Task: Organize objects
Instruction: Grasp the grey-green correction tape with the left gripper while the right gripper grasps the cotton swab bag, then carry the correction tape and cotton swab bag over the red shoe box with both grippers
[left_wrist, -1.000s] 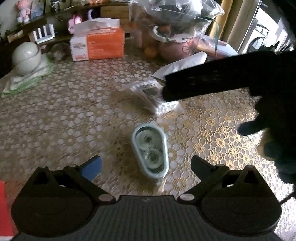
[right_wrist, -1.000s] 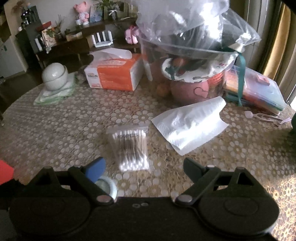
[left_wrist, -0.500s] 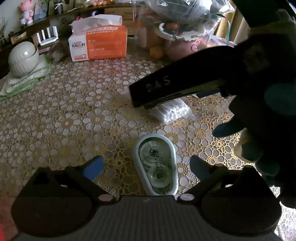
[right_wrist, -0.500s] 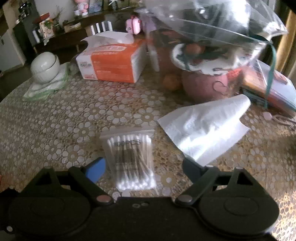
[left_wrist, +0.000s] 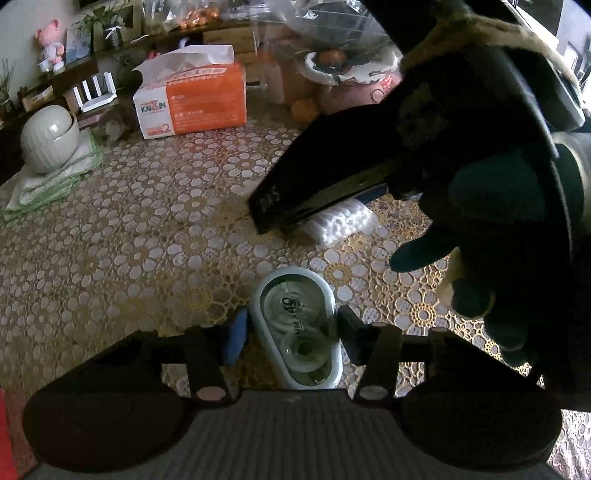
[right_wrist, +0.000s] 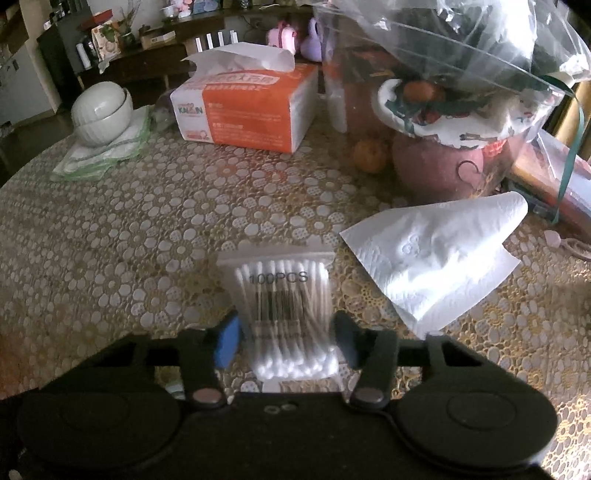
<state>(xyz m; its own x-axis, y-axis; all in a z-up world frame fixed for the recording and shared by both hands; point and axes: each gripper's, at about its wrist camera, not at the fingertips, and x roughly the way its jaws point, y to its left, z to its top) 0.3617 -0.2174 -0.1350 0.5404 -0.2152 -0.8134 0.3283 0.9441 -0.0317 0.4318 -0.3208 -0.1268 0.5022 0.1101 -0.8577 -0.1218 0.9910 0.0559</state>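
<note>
In the left wrist view a pale oval correction-tape dispenser (left_wrist: 295, 332) lies flat on the lace tablecloth. My left gripper (left_wrist: 291, 334) is closing on it, and both pads touch its long sides. A clear pack of cotton swabs (right_wrist: 286, 314) marked 100PCS lies in the right wrist view. My right gripper (right_wrist: 286, 343) is closing around the pack's near end, pads against its sides. From the left wrist view the swab pack (left_wrist: 340, 221) is half hidden under the right gripper's black housing (left_wrist: 332, 177), held by a dark-gloved hand (left_wrist: 498, 206).
An orange tissue box (right_wrist: 247, 107) and stacked white bowls (right_wrist: 101, 110) on folded cloths stand at the back. A loose white napkin (right_wrist: 436, 254) lies right of the swabs. A pink pot (right_wrist: 436, 162), an orange (right_wrist: 369, 155) and a plastic bag crowd the back right.
Both grippers' fingers have closed inward from wide open. The left now brackets the tape dispenser; the right came down and forward over the swab pack, which sits between its pads.
</note>
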